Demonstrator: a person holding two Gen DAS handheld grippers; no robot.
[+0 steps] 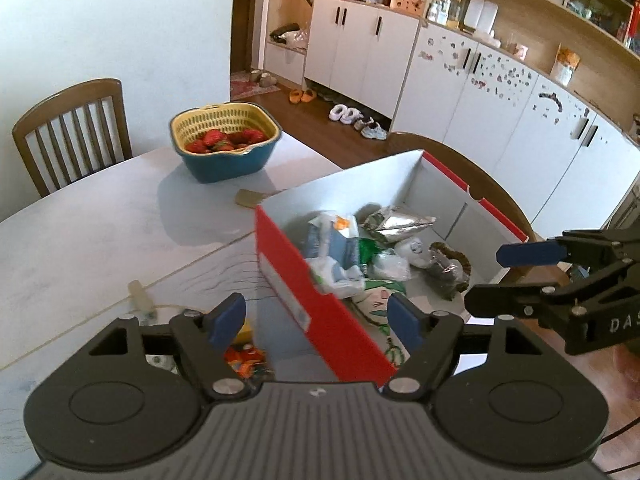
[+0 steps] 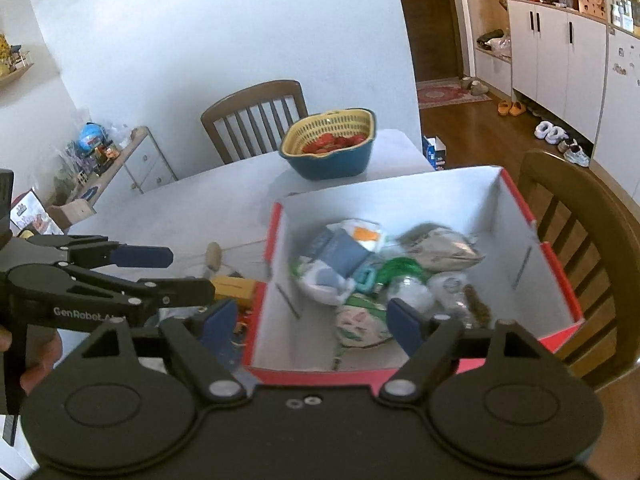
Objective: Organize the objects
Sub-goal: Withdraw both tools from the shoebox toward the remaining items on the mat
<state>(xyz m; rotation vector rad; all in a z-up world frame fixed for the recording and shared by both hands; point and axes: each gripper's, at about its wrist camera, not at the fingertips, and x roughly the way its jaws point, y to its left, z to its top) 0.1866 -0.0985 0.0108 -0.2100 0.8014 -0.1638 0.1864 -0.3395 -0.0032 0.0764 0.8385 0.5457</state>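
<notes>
A red cardboard box with a white inside stands on the pale table. It holds several crumpled wrappers, packets and bags. My left gripper is open and empty, its jaws astride the box's near red wall. My right gripper is open and empty, just above the box's near edge. Each gripper shows in the other's view, the right one and the left one, both open. A yellow and orange item lies on the table left of the box.
A blue bowl with a yellow strainer of strawberries sits at the table's far side. Wooden chairs stand behind it and right of the box. A small beige piece and a tan card lie on the table.
</notes>
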